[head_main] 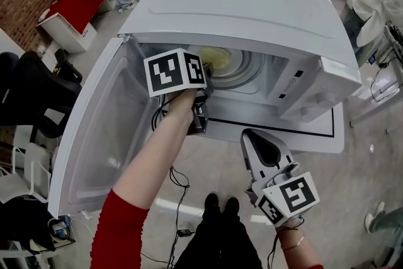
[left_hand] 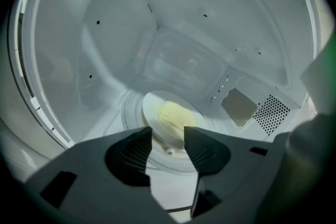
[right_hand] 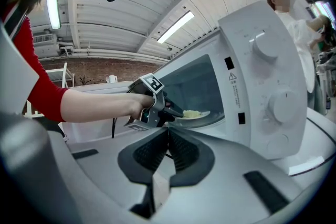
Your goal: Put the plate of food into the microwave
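We see the plate [left_hand: 167, 113] of food on the turntable [left_hand: 126, 108] inside the microwave [head_main: 252, 9]. The left gripper [left_hand: 168, 136] has its jaws apart and pinches nothing; the plate rim is just beyond them. The right gripper [right_hand: 168, 136] is outside on the near right, jaws together, empty. Risk: on pulling out, a jaw could snag the rim and drag the plate. The open door [head_main: 101, 129] is on the left. Nothing blocks the way out.

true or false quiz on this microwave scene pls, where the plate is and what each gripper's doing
1. The microwave door is open. True.
2. The plate of food rests outside the microwave. False: it lies inside, on the turntable.
3. The left gripper clamps the plate. False: its jaws stand apart, off the plate.
4. The right gripper has its jaws together, holding nothing. True.
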A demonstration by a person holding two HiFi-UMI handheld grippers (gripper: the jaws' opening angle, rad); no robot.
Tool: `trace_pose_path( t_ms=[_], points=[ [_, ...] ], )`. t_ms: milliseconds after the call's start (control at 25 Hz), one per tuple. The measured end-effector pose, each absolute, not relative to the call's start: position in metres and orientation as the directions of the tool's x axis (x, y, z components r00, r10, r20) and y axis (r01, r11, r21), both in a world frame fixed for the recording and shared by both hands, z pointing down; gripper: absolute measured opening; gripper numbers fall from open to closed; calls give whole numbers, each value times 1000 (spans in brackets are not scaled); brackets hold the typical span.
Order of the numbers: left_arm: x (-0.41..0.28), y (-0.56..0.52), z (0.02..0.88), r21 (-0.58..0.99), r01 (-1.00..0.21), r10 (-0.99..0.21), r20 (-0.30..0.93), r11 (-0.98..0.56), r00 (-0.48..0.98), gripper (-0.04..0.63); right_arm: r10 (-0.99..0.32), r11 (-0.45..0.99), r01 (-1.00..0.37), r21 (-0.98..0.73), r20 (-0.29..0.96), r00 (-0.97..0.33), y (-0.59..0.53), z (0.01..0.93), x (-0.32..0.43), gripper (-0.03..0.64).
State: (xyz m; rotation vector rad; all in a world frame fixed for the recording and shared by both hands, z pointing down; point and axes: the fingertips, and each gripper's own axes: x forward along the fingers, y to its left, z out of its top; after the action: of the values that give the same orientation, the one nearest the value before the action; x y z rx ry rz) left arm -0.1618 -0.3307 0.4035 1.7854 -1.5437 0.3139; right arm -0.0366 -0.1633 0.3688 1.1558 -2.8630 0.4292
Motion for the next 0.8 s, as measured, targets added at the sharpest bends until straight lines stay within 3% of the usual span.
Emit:
trace_pose_path(
  t_ms=[520, 680, 800],
  points=[
    [-173, -327, 402, 165, -985, -762, 631, -51, 145, 207, -671, 697, -678, -233, 123, -731, -164, 371, -34, 15],
    [-179, -326, 391, 127, -991, -821, 560, -52, 115, 207, -667, 701, -675, -228, 123, -735, -165, 372, -34, 15],
    [-169, -319, 368, 122, -983, -878, 445, -137, 178, 206, -664, 706, -673, -218, 123, -737, -166, 372, -34, 15]
  ],
)
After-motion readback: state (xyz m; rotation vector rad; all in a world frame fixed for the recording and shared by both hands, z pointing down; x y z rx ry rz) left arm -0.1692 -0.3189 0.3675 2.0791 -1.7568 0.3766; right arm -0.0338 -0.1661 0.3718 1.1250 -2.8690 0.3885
